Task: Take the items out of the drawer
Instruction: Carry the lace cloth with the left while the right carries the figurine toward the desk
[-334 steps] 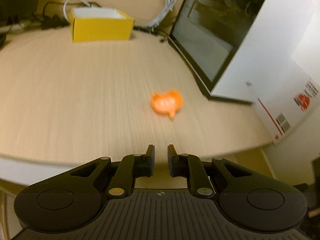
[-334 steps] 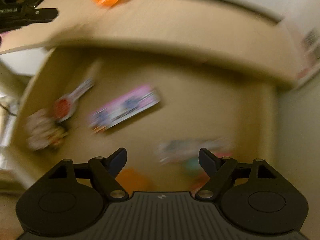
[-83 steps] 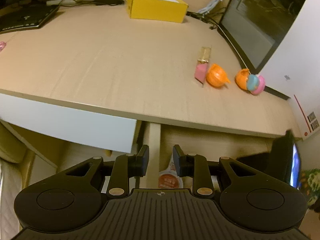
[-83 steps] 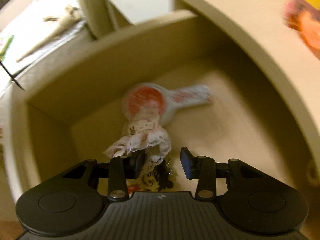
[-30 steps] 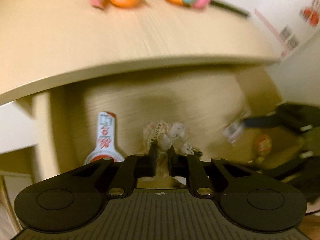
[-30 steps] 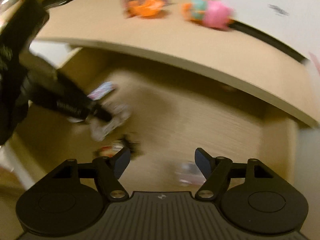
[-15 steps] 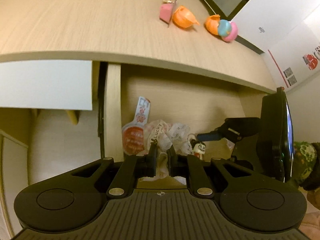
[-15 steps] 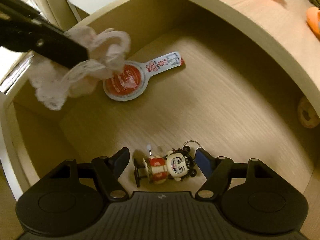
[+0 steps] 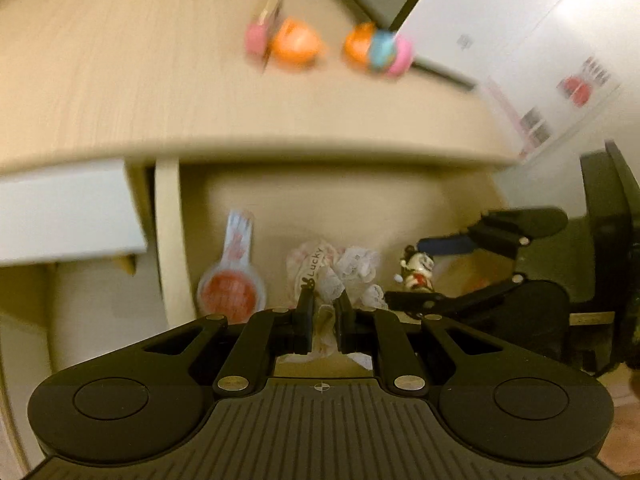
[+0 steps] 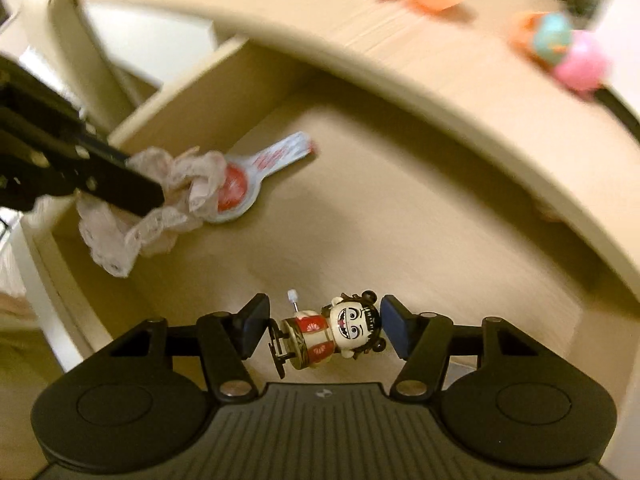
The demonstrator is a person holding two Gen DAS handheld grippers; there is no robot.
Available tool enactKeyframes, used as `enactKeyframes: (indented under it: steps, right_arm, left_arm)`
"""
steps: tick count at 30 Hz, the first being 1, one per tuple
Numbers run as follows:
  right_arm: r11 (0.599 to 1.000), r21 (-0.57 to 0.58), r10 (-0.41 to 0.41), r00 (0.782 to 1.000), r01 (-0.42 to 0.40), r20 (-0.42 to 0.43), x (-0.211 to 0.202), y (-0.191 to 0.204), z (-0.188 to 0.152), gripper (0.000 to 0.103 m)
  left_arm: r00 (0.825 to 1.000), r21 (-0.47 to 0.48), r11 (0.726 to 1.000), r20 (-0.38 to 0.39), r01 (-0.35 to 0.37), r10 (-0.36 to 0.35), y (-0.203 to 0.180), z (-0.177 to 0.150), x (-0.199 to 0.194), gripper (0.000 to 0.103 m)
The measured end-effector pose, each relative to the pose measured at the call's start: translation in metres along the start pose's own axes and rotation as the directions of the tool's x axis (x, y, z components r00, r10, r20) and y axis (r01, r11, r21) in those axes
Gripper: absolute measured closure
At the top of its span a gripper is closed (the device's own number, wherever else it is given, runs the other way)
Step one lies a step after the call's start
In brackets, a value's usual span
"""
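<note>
Right wrist: drawer (image 10: pixel 400 208) with figurine (image 10: pixel 332 334), sachet (image 10: pixel 256 176).

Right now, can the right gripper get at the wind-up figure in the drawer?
Probably yes: the wind-up figure lies between the open fingers of the right gripper, with nothing between them.

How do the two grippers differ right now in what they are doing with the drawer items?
The left gripper is shut on the lace cloth, while the right gripper is open. The left gripper holds the lace cloth above the drawer floor, while the right gripper only straddles the wind-up figure, its pads apart from it. Both are over the open drawer.
</note>
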State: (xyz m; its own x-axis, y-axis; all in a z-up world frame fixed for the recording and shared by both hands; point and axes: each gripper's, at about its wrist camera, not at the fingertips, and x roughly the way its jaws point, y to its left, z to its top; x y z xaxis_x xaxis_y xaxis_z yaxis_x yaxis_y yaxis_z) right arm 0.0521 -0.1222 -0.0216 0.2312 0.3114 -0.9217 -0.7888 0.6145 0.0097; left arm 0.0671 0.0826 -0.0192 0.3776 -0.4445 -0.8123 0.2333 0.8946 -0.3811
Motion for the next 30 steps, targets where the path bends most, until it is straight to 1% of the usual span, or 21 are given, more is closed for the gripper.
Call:
enactKeyframes:
  steps: [2,4,5,7,8,10,11,12,14,15,16,17,21,24,28,30]
  right_arm:
    - [0.998,0.062,-0.010,0.998,0.007,0.062,-0.026,-0.012,0.007,0.042]
    - [0.994,0.109,-0.032,0.991,0.018,0.130,-0.052,-0.024,0.020,0.042]
    - [0.992,0.118,-0.054,0.984,0.034,0.170,-0.066,-0.029,0.029,0.042]
    - [0.989,0.119,-0.116,0.957,0.086,0.267,-0.092,-0.036,0.050,0.042]
    - [0.986,0.126,-0.148,0.936,0.113,0.318,-0.106,-0.040,0.064,0.042]
    - [0.981,0.141,-0.180,0.910,0.136,0.375,-0.123,-0.048,0.088,0.042]
    - [0.978,0.138,-0.198,0.895,0.155,0.400,-0.128,-0.051,0.102,0.042]
    - [0.975,0.129,-0.218,0.879,0.179,0.424,-0.129,-0.052,0.115,0.042]
    - [0.966,0.125,-0.260,0.851,0.228,0.456,-0.123,-0.052,0.137,0.042]
    - [0.963,0.128,-0.268,0.846,0.235,0.460,-0.118,-0.054,0.145,0.042]
    - [0.963,0.130,-0.270,0.845,0.236,0.461,-0.109,-0.054,0.154,0.042]
    - [0.963,0.131,-0.269,0.848,0.235,0.456,-0.097,-0.053,0.162,0.042]
    - [0.958,0.121,-0.286,0.871,0.258,0.401,-0.047,-0.048,0.180,0.042]
    - [0.952,0.132,-0.304,0.887,0.275,0.348,-0.014,-0.053,0.177,0.042]
    - [0.945,0.138,-0.325,0.895,0.296,0.305,0.014,-0.055,0.172,0.042]
    - [0.945,0.133,-0.325,0.897,0.298,0.300,0.021,-0.057,0.170,0.041]
  left_arm:
    - [0.997,0.018,0.999,0.073,0.027,-0.029,-0.003,0.021,-0.018,0.090]
    - [0.986,0.039,0.999,0.160,0.031,-0.037,-0.002,0.046,-0.037,0.090]
    - [0.980,0.043,0.999,0.195,0.029,-0.037,-0.001,0.059,-0.044,0.090]
    - [0.959,0.065,0.998,0.282,-0.001,-0.017,0.001,0.090,-0.059,0.090]
    - [0.943,0.073,0.997,0.333,-0.024,-0.001,0.002,0.104,-0.065,0.090]
    - [0.912,0.073,0.996,0.410,-0.052,0.017,0.002,0.125,-0.075,0.090]
    - [0.899,0.064,0.996,0.437,-0.059,0.026,0.005,0.134,-0.076,0.090]
    - [0.890,0.049,0.996,0.454,-0.068,0.038,0.010,0.144,-0.073,0.090]
    - [0.878,0.013,0.995,0.472,-0.096,0.079,0.021,0.159,-0.060,0.090]
    - [0.876,-0.003,0.994,0.473,-0.105,0.094,0.027,0.165,-0.052,0.090]
    - [0.878,-0.018,0.994,0.468,-0.107,0.103,0.032,0.169,-0.043,0.090]
    - [0.884,-0.029,0.994,0.455,-0.102,0.104,0.039,0.172,-0.033,0.090]
    - [0.913,-0.052,0.994,0.392,-0.100,0.112,0.064,0.176,0.015,0.089]
    - [0.930,-0.047,0.993,0.348,-0.112,0.121,0.075,0.175,0.041,0.086]
    - [0.943,-0.024,0.990,0.305,-0.136,0.137,0.081,0.172,0.064,0.083]
    - [0.951,-0.010,0.990,0.275,-0.144,0.141,0.083,0.173,0.075,0.080]
